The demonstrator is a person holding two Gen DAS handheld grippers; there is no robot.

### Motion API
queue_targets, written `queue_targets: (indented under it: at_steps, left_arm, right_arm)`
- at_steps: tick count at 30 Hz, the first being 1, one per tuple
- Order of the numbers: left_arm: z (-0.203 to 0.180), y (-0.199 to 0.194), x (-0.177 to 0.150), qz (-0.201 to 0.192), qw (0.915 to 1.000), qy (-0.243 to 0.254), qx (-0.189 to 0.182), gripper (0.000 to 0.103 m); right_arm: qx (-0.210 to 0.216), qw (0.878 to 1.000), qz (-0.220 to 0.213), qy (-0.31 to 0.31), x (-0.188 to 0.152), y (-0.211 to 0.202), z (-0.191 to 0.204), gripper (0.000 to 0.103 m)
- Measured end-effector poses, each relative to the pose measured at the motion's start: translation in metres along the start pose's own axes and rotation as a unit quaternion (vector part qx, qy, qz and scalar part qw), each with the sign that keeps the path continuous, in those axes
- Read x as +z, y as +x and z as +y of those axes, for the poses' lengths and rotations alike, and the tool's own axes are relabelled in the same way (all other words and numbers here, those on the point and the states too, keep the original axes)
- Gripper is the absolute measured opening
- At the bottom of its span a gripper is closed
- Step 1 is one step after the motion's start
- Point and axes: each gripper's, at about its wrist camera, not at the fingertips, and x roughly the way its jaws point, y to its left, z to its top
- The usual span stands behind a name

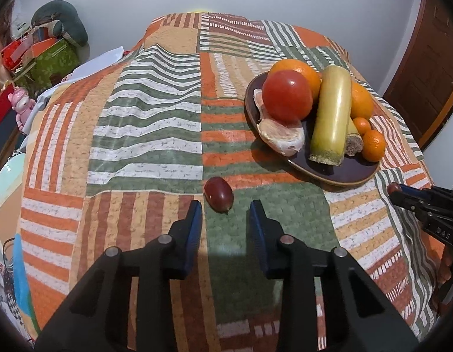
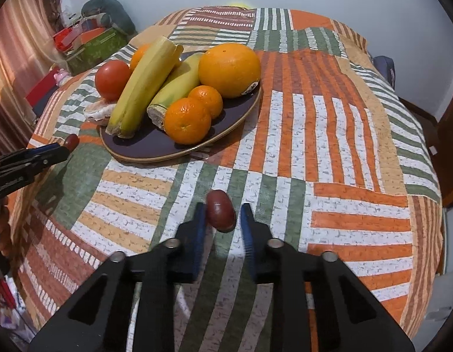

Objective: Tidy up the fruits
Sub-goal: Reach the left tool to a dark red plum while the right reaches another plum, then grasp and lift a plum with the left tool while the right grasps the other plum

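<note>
Materials and finishes before you: quilted cloth, glazed plate, waxy fruit skins.

Your bedspread (image 2: pixel 329 146) is matt quilted cloth with a printed, speckled weave. The dark plate (image 2: pixel 144 146) looks glazed and glossy. The tomato (image 1: pixel 286 95) and two grapes (image 1: pixel 219 194) (image 2: pixel 220 210) shine smooth; the oranges (image 2: pixel 229 69) show pitted, satiny peel. Your jaws are matt black plastic with ribbed blue pads (image 2: pixel 200 228) and dull metal pins (image 1: pixel 165 239).

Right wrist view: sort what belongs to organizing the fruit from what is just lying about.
Job: red fruit before left tongs; second red fruit in right tongs; plate, bananas, oranges, tomato.
Lying about: green box, pink toy, green cushion.
</note>
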Motion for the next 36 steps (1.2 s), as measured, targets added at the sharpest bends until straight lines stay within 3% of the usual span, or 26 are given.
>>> queue_targets:
  at_steps: [6,9,17,26,36]
  left_arm:
    - [0.003,0.013,0.009,0.003,0.9999,-0.013,0.0,0.026]
    - [0.005,0.016,0.012,0.001,0.9999,-0.016,0.004,0.017]
    - [0.005,0.006,0.011,-0.007,0.9997,-0.019,-0.012,0.016]
    - [-0.031,-0.02,0.019,-0.037,0.9981,0.01,-0.048,0.016]
    - [-0.056,-0.01,0.033,-0.04,0.9963,0.024,-0.072,0.016]
  right_arm:
    - [-0.001,1.0,-0.01,-0.004,0.002,-0.003,0.001,0.016]
    - [0.0,1.0,-0.014,-0.003,0.004,-0.004,0.002,0.016]
    - [0.006,1.0,-0.028,-0.006,0.013,-0.009,0.005,0.016]
    - [0.027,0.998,-0.048,-0.015,0.028,-0.012,0.019,0.016]
    - [0.059,0.996,-0.055,-0.043,0.041,0.0,0.045,0.016]
